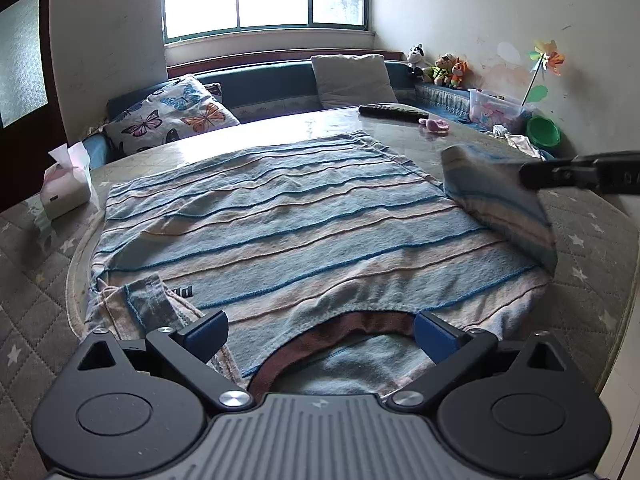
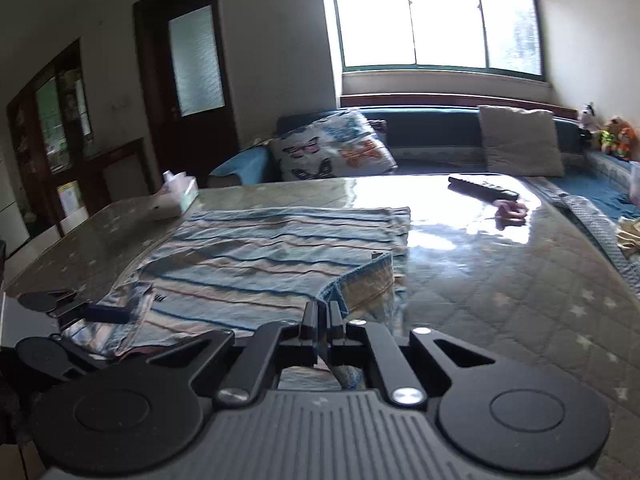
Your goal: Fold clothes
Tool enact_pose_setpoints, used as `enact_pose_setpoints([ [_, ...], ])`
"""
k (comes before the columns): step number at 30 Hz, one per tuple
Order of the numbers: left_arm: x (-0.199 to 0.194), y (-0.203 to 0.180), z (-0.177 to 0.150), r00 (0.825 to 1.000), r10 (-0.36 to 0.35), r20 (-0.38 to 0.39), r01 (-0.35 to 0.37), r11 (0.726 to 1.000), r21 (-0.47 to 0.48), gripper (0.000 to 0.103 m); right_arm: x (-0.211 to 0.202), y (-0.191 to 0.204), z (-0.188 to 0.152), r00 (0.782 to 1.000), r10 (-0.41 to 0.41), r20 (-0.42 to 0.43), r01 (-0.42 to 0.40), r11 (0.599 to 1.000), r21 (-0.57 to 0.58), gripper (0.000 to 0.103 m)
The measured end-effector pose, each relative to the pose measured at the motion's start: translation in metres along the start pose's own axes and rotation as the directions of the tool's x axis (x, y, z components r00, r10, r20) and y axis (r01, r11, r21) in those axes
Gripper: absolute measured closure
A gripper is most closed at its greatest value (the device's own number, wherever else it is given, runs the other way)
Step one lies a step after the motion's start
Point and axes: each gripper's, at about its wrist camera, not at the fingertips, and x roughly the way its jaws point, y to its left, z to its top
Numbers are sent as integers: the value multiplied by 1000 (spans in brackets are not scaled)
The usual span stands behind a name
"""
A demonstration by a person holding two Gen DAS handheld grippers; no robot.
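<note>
Right wrist view: right gripper (image 2: pixel 323 316) jaws clamped on striped shirt (image 2: pixel 256 256) sleeve; left gripper (image 1: pixel 320 336) jaws wide, empty.

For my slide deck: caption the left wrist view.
Open left gripper hovers at striped shirt collar; right gripper lifts its sleeve.

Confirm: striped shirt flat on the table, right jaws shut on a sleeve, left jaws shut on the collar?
Left is wrong. The left gripper is open, its jaws apart either side of the collar, per the left wrist view. The right gripper is shut on the sleeve.
</note>
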Motion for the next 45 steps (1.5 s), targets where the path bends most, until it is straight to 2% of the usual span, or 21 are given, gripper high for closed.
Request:
enact_pose_setpoints([
  [2,0,0,0,1000,2,-2,-2,1000,-2,2,9,7,-1,999,26,-21,-26,1000,-8,99],
  [8,-1,2,3,1000,8,2,-8,1000,-3,2,25,17,-11,994,69,-88,-72,997,-40,87],
  [12,1,-3,12,1000,2,16,-2,1000,17,2,33,1,-8,993,25,-117,-32,998,-60,87],
  [18,11,-22,26,999,-33,19,32,998,57,1,69,-29,-4,980,-53,-190,36,995,-88,87],
  [26,40,-42,35,999,-46,-30,48,995,85,1,107,-34,0,973,-53,-224,27,993,-119,87],
  [31,54,-47,32,997,-40,-61,46,993,107,1,111,-33,2,972,-49,-230,18,991,-135,86],
  [35,48,-33,34,998,-19,-63,24,996,85,1,114,-33,4,971,-47,-236,11,989,-148,81],
  [40,40,-12,39,998,11,-61,-8,999,53,3,116,-32,4,970,-50,-239,12,988,-156,80],
  [45,31,8,44,997,41,-60,-39,999,22,15,113,-29,13,971,-51,-235,8,983,-182,78],
])
